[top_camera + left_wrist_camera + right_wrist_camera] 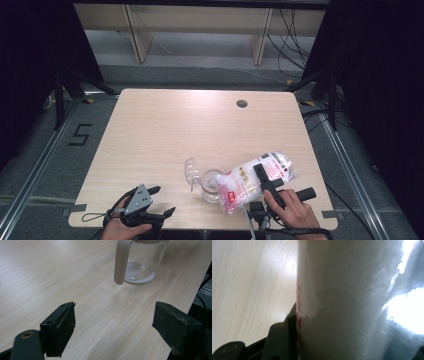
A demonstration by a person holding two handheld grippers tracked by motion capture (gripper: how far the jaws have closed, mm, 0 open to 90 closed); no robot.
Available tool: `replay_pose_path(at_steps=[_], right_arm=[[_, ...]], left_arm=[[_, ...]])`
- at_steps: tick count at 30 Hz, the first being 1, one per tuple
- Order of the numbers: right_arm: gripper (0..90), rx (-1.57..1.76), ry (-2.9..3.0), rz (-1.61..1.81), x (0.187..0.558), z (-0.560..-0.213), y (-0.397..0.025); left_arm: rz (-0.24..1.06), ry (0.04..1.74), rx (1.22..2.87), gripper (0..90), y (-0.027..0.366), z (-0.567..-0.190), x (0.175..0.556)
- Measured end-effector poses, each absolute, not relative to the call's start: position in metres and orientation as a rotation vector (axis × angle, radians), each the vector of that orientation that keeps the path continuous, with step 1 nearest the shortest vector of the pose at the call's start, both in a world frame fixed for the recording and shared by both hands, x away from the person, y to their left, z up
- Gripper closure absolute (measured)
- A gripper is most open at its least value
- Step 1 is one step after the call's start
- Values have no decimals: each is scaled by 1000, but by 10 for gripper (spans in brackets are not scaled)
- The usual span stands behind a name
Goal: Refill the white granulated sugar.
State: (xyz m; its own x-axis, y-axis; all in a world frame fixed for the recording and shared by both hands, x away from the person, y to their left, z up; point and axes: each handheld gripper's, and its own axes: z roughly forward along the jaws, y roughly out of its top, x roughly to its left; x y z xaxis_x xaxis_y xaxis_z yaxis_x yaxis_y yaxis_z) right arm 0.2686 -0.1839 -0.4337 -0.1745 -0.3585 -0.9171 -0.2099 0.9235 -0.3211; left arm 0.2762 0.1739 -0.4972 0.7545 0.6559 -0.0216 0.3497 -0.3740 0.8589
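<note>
Pale wood table [165,135] was seen in the high view, with dark floor and cables behind. Left gripper [162,201] was held low at the near left edge, jaws apart, nothing between them. Right gripper [267,180] was clamped on a bag [255,180] of white grains, tilted with its lower end over a glass jug [211,186] near the front edge. Clear lid [191,171] was seen just left of the jug.

Left gripper view: jaws were spread wide over bare wood; the jug [142,262] was ahead, handle toward the camera, a thin white layer on its bottom.

Right gripper view: the bag [342,302] was pressed against one jaw at close range, red print at its edge; table [249,285] was seen at left.
</note>
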Motion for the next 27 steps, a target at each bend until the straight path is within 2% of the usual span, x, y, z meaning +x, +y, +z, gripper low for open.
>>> replay_pose_path(at_steps=[27], right_arm=[[509,-417,1750,-131,267,-432,-185]], left_arm=[[409,754,2001,179,174,-497,276]])
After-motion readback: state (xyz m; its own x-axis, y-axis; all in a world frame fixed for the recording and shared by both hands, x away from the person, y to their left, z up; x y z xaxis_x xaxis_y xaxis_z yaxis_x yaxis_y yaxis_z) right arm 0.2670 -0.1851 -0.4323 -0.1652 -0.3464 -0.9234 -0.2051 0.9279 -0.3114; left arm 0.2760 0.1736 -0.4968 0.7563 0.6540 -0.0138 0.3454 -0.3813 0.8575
